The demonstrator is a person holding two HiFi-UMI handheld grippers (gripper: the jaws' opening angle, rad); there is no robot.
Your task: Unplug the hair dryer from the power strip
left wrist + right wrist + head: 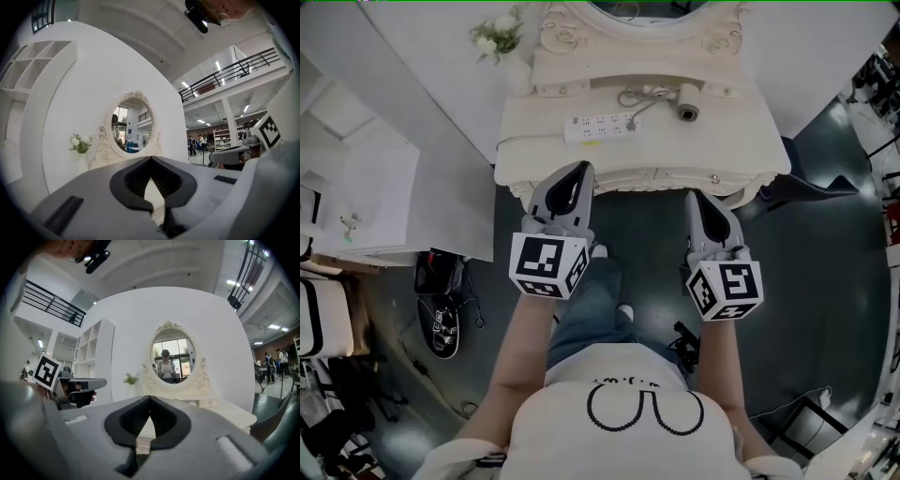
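Note:
A white power strip (600,127) lies on the cream dressing table (534,150), left of centre. The hair dryer (686,101) lies further back and to the right, and its grey cord (642,97) loops towards the strip. My left gripper (580,170) is shut and empty, its tip over the table's front edge, short of the strip. My right gripper (697,197) is also shut and empty, just in front of the table edge. In the left gripper view the left gripper (151,159) points level at the mirror. In the right gripper view the right gripper (150,398) does the same.
An oval mirror (131,124) in an ornate frame stands at the table's back, with a small vase of flowers (497,37) to its left. A white shelf unit (366,197) stands at the left. Black shoes (441,323) lie on the dark floor beside it.

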